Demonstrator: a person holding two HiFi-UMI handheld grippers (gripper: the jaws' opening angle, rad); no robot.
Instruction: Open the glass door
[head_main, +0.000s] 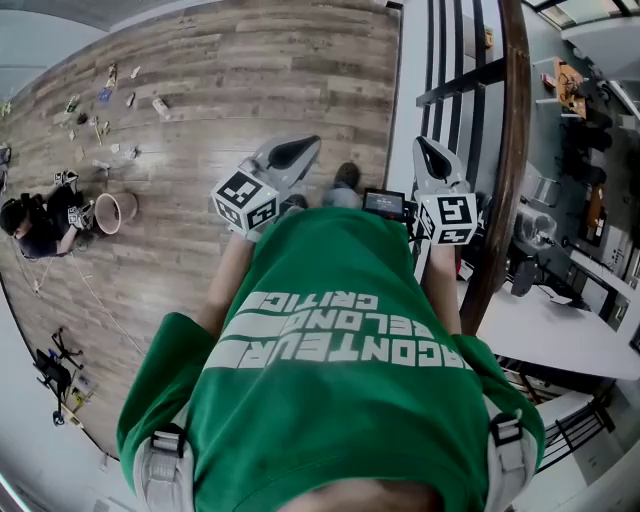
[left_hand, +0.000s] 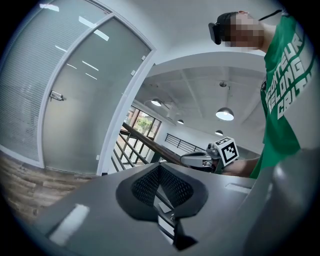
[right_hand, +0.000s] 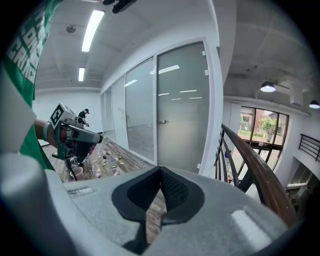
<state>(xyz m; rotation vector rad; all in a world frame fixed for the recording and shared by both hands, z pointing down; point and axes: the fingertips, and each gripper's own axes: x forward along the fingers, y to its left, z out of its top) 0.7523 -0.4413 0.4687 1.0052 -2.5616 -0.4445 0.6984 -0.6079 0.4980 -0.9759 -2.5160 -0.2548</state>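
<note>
The frosted glass door (right_hand: 182, 110) stands shut in its white frame a few steps ahead, with a small metal handle (right_hand: 160, 121) at its left edge. The left gripper view shows the same door (left_hand: 85, 95) and handle (left_hand: 56, 95) from a low angle. My left gripper (left_hand: 160, 167) is shut with nothing in it, and so is my right gripper (right_hand: 161, 170). In the head view both are held out in front of a green shirt, the left gripper (head_main: 310, 143) over the wood floor and the right gripper (head_main: 421, 143) near the railing. Neither touches the door.
A wooden handrail on dark balusters (right_hand: 257, 165) runs along my right side (head_main: 508, 150). At the far left a person (head_main: 40, 222) crouches on the floor by a tan pot (head_main: 108, 212) and several small scattered items (head_main: 105, 95). A white table (head_main: 545, 330) lies beyond the railing.
</note>
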